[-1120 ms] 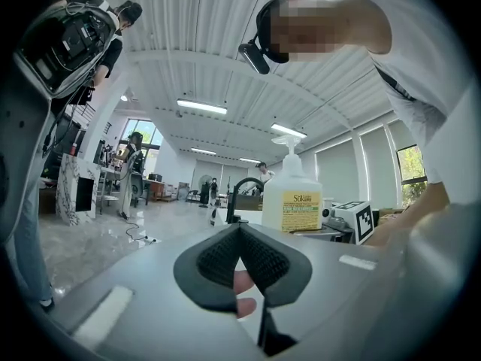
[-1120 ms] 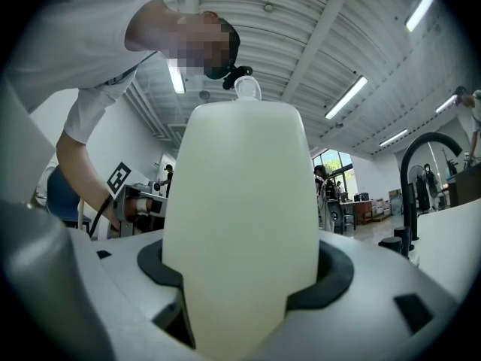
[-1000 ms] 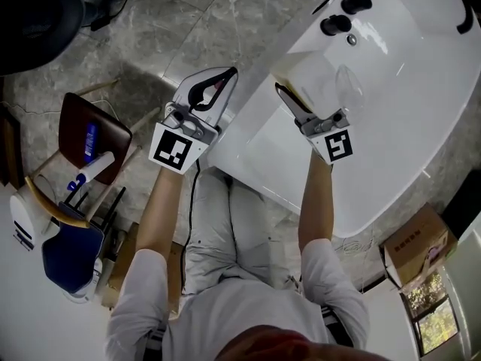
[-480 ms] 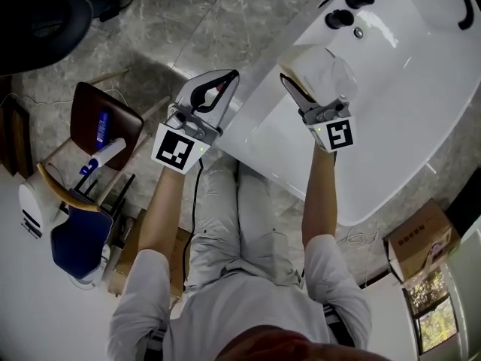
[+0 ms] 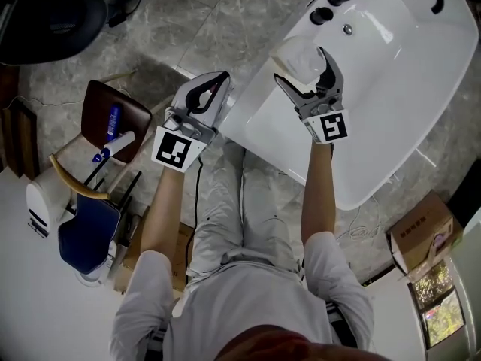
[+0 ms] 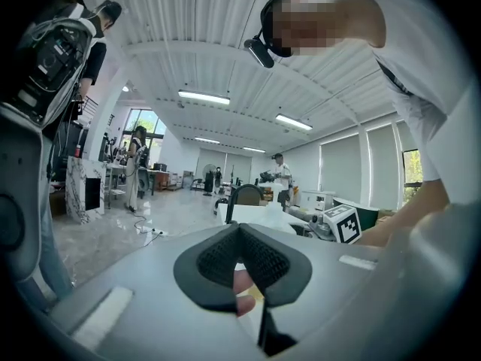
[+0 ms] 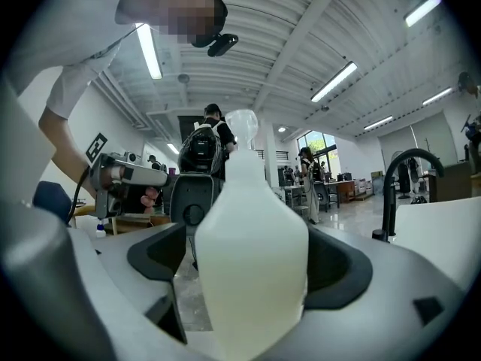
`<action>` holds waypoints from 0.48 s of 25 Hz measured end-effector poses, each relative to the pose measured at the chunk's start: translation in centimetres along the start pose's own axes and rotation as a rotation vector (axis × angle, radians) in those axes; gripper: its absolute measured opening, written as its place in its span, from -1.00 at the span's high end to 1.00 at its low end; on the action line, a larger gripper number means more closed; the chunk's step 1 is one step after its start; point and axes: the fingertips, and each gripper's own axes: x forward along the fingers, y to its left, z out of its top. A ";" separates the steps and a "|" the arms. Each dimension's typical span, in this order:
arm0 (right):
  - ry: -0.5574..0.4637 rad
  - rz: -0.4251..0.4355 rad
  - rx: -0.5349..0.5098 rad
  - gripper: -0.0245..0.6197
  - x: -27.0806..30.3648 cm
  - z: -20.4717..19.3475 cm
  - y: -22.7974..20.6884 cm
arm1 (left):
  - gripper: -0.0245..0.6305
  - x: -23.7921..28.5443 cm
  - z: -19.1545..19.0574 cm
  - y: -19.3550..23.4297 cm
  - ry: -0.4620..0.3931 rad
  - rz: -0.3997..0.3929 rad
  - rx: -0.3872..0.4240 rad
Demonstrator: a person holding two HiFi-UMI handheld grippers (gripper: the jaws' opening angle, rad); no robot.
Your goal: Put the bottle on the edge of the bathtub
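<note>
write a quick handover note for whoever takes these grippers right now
Left gripper: jaws together, empty, held above the floor beside the tub.
Right gripper: jaws opening, the pads no longer pressing on the bottle that stands between them.
Bottle: upright on the bathtub edge, near the tap end.
Done: bottle is set down and being let go.
Left: draw the right gripper straight back, probably slowly so a jaw does not knock the bottle, then check that it stays standing.
</note>
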 end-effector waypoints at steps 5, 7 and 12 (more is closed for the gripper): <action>0.012 -0.017 0.022 -0.54 -1.4 3.5 0.6 | 0.93 -1.2 4.0 -0.8 -0.007 0.020 0.022; 0.020 -0.015 0.034 -0.54 -2.1 4.9 1.3 | 0.93 -1.9 5.4 -1.5 -0.005 0.022 0.025; 0.025 -0.024 0.055 -0.53 -3.1 8.9 1.9 | 0.93 -3.1 9.0 -2.3 -0.028 0.025 0.051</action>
